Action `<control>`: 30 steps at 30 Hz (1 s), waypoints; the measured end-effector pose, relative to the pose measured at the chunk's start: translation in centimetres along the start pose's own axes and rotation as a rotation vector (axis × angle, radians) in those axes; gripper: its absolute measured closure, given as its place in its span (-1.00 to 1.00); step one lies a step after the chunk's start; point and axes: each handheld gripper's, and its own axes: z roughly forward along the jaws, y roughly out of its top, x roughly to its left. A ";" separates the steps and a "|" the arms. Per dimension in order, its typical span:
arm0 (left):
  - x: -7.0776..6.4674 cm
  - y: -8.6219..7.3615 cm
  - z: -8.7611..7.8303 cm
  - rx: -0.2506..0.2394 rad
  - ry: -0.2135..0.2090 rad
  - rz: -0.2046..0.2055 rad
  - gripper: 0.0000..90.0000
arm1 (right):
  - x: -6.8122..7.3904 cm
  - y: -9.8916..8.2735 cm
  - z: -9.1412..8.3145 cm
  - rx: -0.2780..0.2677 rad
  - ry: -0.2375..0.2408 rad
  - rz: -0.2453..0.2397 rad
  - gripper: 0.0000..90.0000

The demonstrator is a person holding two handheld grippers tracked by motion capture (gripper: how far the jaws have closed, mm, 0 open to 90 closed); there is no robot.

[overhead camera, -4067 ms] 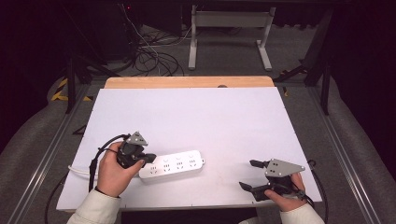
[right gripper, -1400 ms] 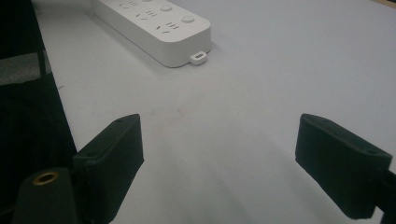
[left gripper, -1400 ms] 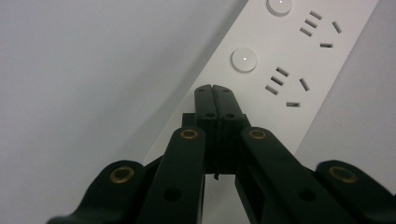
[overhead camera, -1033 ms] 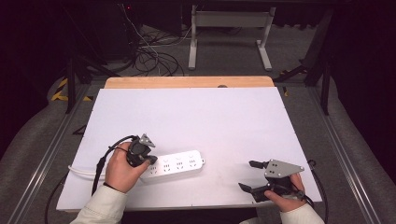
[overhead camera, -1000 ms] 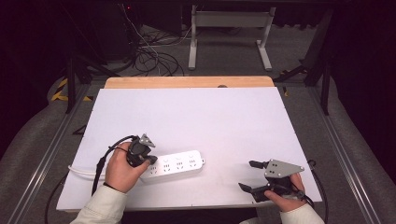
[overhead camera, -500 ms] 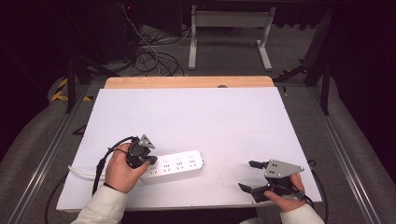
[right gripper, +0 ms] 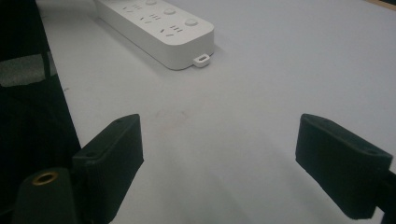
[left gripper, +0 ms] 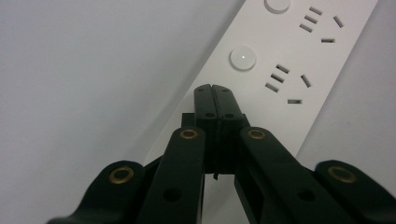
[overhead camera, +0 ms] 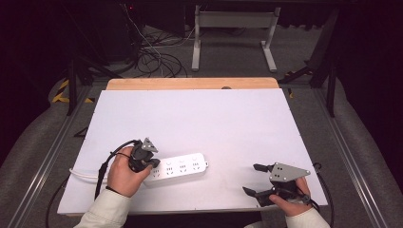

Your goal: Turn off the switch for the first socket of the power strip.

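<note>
In the high view a white power strip (overhead camera: 179, 166) lies on the white tabletop (overhead camera: 199, 118), towards the near left corner and short of the near edge. The left tongs (overhead camera: 151, 163) sit at the strip's left end, tips on or just over it, held by the left hand (overhead camera: 124, 172). The right tongs (overhead camera: 253, 179) rest well to the right of the strip, close to the near edge, in the right hand (overhead camera: 291, 199), jaws spread wide with nothing between them. Beyond the strip the tabletop runs bare to its far wooden edge (overhead camera: 190, 83), and the stretch between the strip and the right tongs is open too.

In the left gripper view the left tongs (left gripper: 215, 88) are pressed together, gripping nothing, their tips over the strip (left gripper: 299, 60) just short of a round button (left gripper: 243, 58).

In the right gripper view the right tongs (right gripper: 219, 135) gape over bare tabletop (right gripper: 280, 56); the strip's (right gripper: 159, 23) end with its small loop (right gripper: 202, 59) lies ahead, well apart, beside the tabletop's dark left edge.
</note>
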 end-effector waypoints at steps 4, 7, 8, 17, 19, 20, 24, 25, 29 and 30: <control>0.1 -0.1 0.0 -0.004 -0.007 -0.001 1.00 | 0.0 0.0 0.0 0.001 0.000 0.001 -0.66; 0.2 -0.2 0.1 -0.011 -0.009 -0.004 1.00 | 0.0 0.0 0.0 0.000 0.000 0.000 -0.66; 0.2 -0.3 0.1 -0.011 -0.017 -0.008 1.00 | 0.1 0.1 -0.1 -0.003 0.002 -0.002 -0.66; 0.1 -0.2 -1.5 -0.100 -0.023 -0.009 1.00 | 0.0 0.1 -0.1 -0.005 -0.003 -0.002 -0.66; -0.1 0.0 -2.1 -0.111 -0.037 -0.001 1.00 | 0.0 0.1 -0.1 -0.003 -0.003 -0.002 -0.66; -0.1 0.0 -2.3 -0.115 -0.042 -0.002 1.00 | 0.0 0.0 -0.2 -0.004 -0.004 -0.001 -0.66; -0.6 0.2 -3.4 -0.138 -0.049 0.007 1.00 | 0.0 0.0 -0.2 -0.006 -0.003 -0.001 -0.66; -0.7 0.3 -3.6 -0.142 -0.041 0.011 1.00 | 0.0 0.0 -0.2 -0.005 -0.004 -0.002 -0.66; -0.9 0.5 -4.1 -0.143 -0.027 0.023 1.00 | 0.0 0.0 -0.1 -0.004 -0.004 -0.001 -0.66; -0.8 0.5 -4.1 -0.145 -0.027 0.025 1.00 | 0.0 0.0 -0.1 -0.004 -0.004 -0.001 -0.66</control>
